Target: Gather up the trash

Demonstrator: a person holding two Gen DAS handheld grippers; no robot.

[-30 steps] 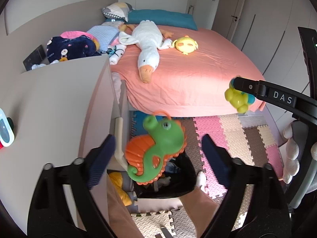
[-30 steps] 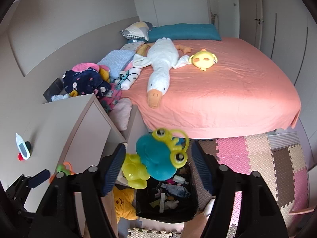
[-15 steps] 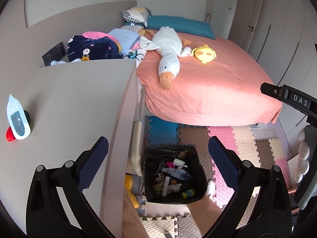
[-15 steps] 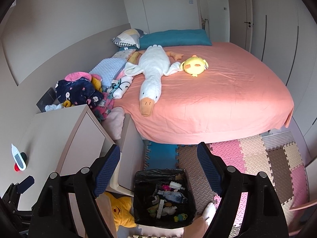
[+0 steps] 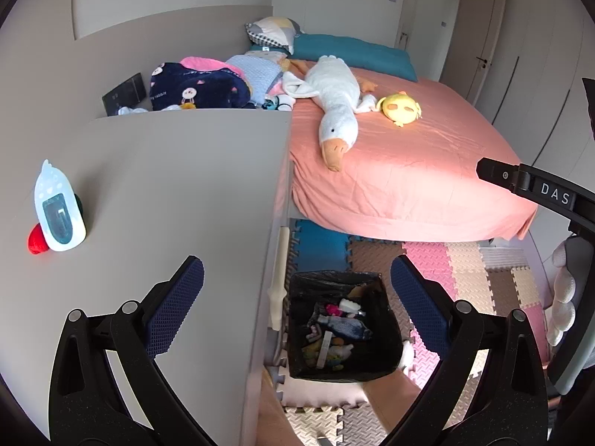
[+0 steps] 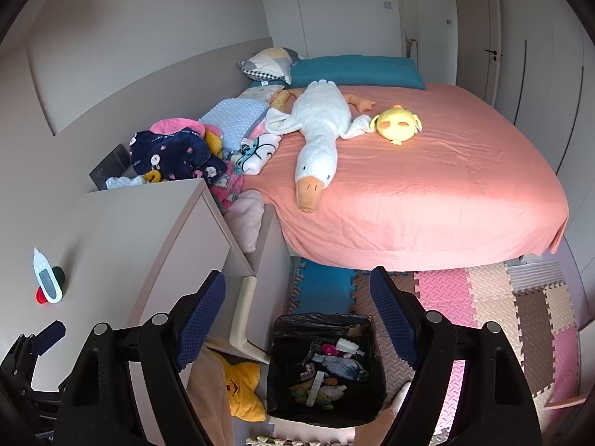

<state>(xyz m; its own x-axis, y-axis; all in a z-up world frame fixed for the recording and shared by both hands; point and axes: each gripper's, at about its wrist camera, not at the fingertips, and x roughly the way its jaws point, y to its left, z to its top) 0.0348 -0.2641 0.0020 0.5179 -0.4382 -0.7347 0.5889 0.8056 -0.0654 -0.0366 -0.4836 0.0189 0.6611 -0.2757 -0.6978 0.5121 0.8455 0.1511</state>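
- Trash sits in the black bin (image 6: 323, 368) on the floor, beside the bench (image 5: 178, 200) and near the bed (image 6: 427, 186). Small toys and scraps lie inside it.
- The left gripper (image 5: 293, 308) is wide open and holds nothing. Its left pad hangs over the bench edge and its right pad over the floor mats (image 5: 465, 271).
- The right gripper (image 6: 297, 316) is wide open too, with nothing between its pads. It hangs above the bin.
- I think the drop step is done, and the hunt for more trash starts now.
- The next move calls for a reach to the bench, where a small white and blue device (image 5: 59, 212) stands with a red thing (image 5: 36, 239) touching it. I cannot tell if these are trash.
- A second ago the left gripper had a green seahorse toy between its pads, and the right one had a blue and yellow toy. Both toys are gone from the pads now.
- The left view shows much more of the bench top than it did then.
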